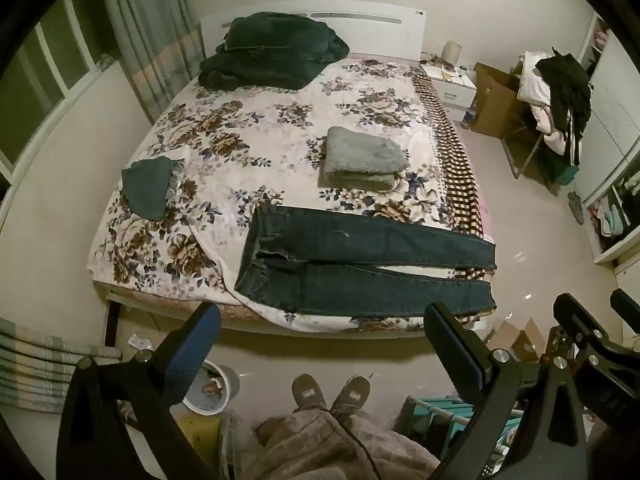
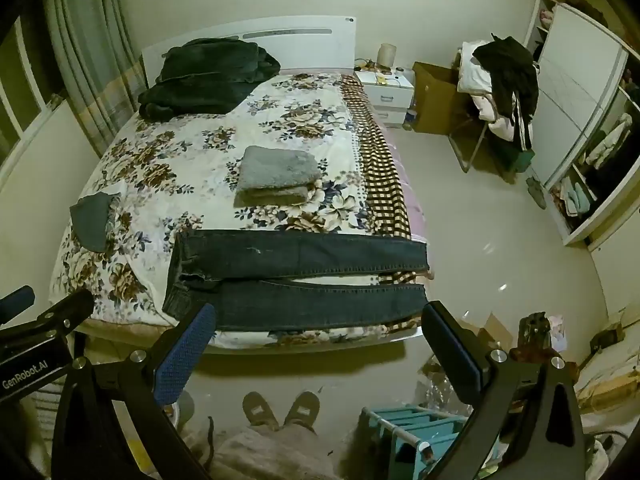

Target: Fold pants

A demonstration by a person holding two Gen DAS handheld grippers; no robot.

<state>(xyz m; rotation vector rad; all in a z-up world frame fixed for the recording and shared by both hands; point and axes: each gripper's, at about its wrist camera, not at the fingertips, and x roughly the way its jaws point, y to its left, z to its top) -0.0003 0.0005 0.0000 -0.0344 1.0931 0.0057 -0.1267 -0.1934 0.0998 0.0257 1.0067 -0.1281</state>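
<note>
**Pants laid flat, both grippers released and clear of the bed**

Nearest the cameras, both tools hang above the floor in front of the bed, over the operator's slippers (image 1: 330, 394). The left gripper (image 1: 320, 340) has its jaws spread wide with nothing between them. The right gripper (image 2: 320, 340) is likewise spread and holds nothing. Neither touches any fabric.

Beyond the fingertips lies the near edge of the bed (image 1: 188, 312). The pants (image 1: 372, 264) rest flat on the bedspread just behind that edge, unfolded. Their long axis runs left to right, parallel to the bed edge and across the line of both tools. The waistband is at the left end, about mid-width of the bed; the two leg hems reach the bed's right edge. The legs lie side by side with a narrow gap between them, one nearer the operator, one farther.

Judgement: the left gripper is the nearer tool to the waistband and the right gripper to the hems, so each end falls naturally to its own side. Folding has not started.

Farther back on the bed sit a folded grey towel (image 1: 366, 158), a small dark green cloth (image 1: 148, 186) to the left, and a dark bundle (image 1: 272, 54) against the headboard.
</note>
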